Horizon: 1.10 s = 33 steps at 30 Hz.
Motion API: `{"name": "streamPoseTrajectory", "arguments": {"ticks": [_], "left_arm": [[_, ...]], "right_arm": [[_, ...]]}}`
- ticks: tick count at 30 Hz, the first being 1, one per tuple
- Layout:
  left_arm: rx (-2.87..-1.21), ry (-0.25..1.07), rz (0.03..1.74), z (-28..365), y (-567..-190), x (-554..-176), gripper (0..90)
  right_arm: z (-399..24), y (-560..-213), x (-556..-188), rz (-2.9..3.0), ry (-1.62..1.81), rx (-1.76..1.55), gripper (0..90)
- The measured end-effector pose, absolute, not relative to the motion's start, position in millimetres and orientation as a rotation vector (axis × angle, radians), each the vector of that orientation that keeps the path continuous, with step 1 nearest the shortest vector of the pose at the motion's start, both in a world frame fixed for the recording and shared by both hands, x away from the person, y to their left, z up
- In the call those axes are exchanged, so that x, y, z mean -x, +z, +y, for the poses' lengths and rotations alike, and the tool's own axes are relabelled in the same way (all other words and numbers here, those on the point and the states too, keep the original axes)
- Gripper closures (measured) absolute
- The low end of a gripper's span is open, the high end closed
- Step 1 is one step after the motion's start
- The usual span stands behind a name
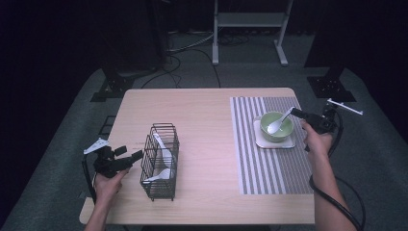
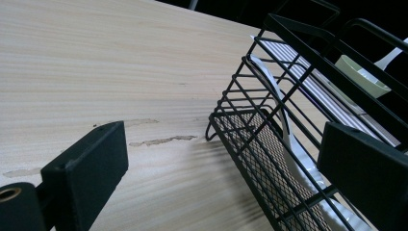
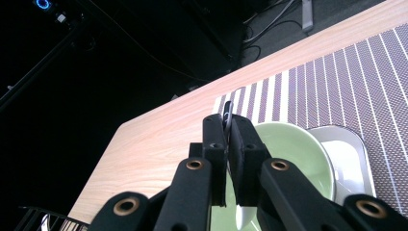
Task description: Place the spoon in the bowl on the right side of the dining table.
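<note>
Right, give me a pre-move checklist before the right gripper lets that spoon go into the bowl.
1. Right gripper shut on the white spoon handle: ok.
2. Spoon head over the green bowl: ok.
3. Bowl seated on the white square dish, on the striped placemat: ok.
4. Spoon head touching the bowl's bottom: cannot tell.
5. Left gripper open beside the wire basket, away from the bowl: ok.

A striped placemat (image 1: 269, 163) covers the right of the wooden table (image 1: 207, 110).
</note>
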State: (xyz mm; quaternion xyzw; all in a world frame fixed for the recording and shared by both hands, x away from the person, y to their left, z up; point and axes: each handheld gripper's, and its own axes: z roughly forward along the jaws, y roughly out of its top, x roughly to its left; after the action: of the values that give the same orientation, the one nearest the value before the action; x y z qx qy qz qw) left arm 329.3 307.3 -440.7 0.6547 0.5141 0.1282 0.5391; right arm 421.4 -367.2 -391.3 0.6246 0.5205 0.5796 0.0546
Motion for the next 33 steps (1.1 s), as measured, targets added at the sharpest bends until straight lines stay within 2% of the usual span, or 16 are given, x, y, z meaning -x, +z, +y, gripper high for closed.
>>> {"name": "streamPoseTrajectory", "arguments": {"ticks": [33], "left_arm": [[-1.56, 0.302, 1.225, 306.5, -442.1, -331.0, 2.8]], "right_arm": [[-378.5, -422.8, -422.9, 1.565, 1.775, -1.978, 83.7]]}}
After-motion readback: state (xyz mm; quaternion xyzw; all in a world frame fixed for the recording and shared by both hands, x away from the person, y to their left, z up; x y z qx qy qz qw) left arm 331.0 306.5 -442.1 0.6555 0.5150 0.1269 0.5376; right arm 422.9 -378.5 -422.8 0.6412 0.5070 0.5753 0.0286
